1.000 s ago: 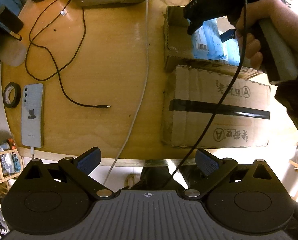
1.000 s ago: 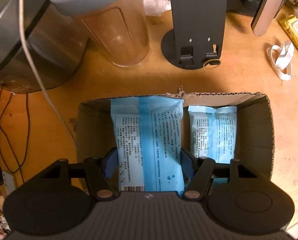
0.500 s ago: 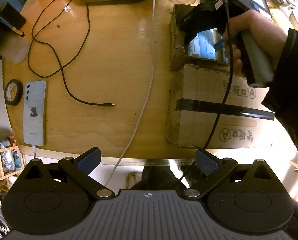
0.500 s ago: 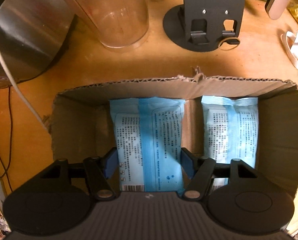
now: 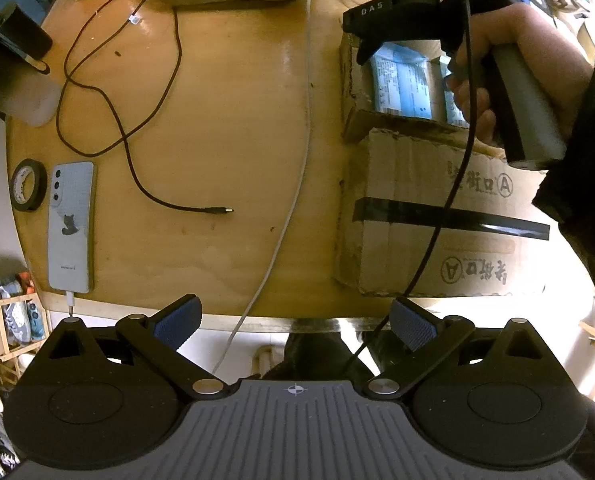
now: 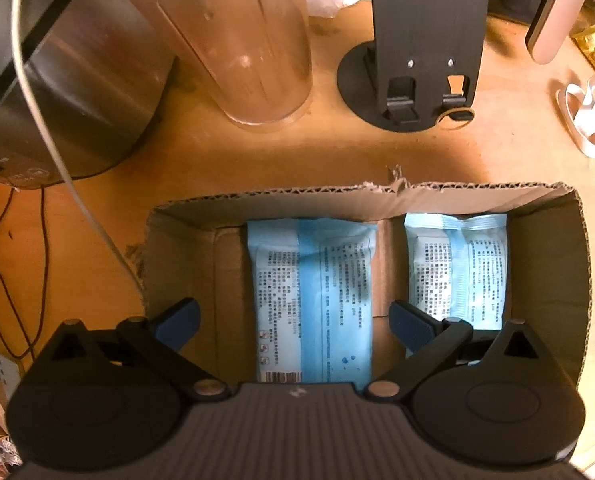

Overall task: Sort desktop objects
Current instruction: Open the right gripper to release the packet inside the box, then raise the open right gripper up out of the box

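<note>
**Blue packet let go inside the open box**

We are at the release step of sorting: the right gripper (image 6: 293, 320) points straight down over the open cardboard box (image 6: 545, 280). Its jaws have just been opening and now stand wide, pads clear of the larger blue packet (image 6: 313, 300), which lies flat on the box floor between them. A smaller blue packet (image 6: 457, 268) lies beside it, apart. We judge that the next move calls for lifting straight out without snagging the packet. The left gripper (image 5: 293, 320) hangs wide and empty over the desk (image 5: 217, 128) edge, near what seems a phone (image 5: 72, 224).
</note>
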`<move>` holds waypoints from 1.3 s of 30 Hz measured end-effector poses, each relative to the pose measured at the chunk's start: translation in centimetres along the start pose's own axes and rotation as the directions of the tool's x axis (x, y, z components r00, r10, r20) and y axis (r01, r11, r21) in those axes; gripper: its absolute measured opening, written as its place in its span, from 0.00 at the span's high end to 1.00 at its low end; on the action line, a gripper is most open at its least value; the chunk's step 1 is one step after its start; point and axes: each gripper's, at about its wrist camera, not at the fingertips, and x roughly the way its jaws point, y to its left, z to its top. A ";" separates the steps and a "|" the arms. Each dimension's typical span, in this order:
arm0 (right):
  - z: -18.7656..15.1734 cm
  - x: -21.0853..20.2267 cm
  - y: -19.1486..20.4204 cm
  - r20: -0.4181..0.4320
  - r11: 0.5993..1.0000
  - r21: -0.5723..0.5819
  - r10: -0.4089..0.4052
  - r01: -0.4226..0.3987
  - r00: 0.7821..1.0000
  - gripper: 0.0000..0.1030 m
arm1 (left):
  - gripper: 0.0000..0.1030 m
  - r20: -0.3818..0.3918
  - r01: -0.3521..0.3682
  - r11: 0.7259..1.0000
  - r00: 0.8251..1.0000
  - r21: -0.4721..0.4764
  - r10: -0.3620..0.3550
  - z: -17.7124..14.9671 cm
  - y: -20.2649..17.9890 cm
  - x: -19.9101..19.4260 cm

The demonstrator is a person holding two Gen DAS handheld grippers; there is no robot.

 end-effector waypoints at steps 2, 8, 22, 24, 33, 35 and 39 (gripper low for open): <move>0.0 -0.3 0.0 0.001 1.000 -0.001 -0.005 0.005 1.000 0.00 | 0.00 0.001 -0.001 1.000 1.000 0.001 0.001 0.0 -0.1 0.0; 0.5 -0.6 0.1 0.012 1.000 -0.004 -0.004 0.004 1.000 0.00 | 0.00 0.007 -0.007 1.000 1.000 0.005 0.007 -0.2 -0.3 -0.3; -0.1 -4.2 0.3 0.033 0.999 -0.041 -0.021 0.022 0.999 0.00 | 0.00 0.021 -0.009 1.000 1.000 0.007 0.009 -0.5 -0.8 -0.9; -0.3 -4.5 0.3 0.034 0.999 -0.042 -0.024 0.026 0.999 0.00 | 0.00 0.022 -0.008 1.000 1.000 0.006 0.008 -0.5 -0.9 -0.9; -0.6 -6.2 0.6 0.044 0.999 -0.042 -0.024 0.026 0.999 0.00 | 0.00 0.026 -0.004 1.000 1.000 0.007 0.004 -0.8 -1.0 -1.0; -0.6 -6.9 0.8 0.050 0.999 -0.044 -0.023 0.025 0.998 0.00 | 0.00 0.026 -0.003 1.000 1.000 0.007 0.003 -0.9 -1.1 -1.0; -0.5 -8.1 0.8 0.058 0.999 -0.038 -0.013 0.015 0.998 0.00 | 0.00 0.031 -0.001 1.000 1.000 0.006 0.000 -1.0 -1.1 -1.1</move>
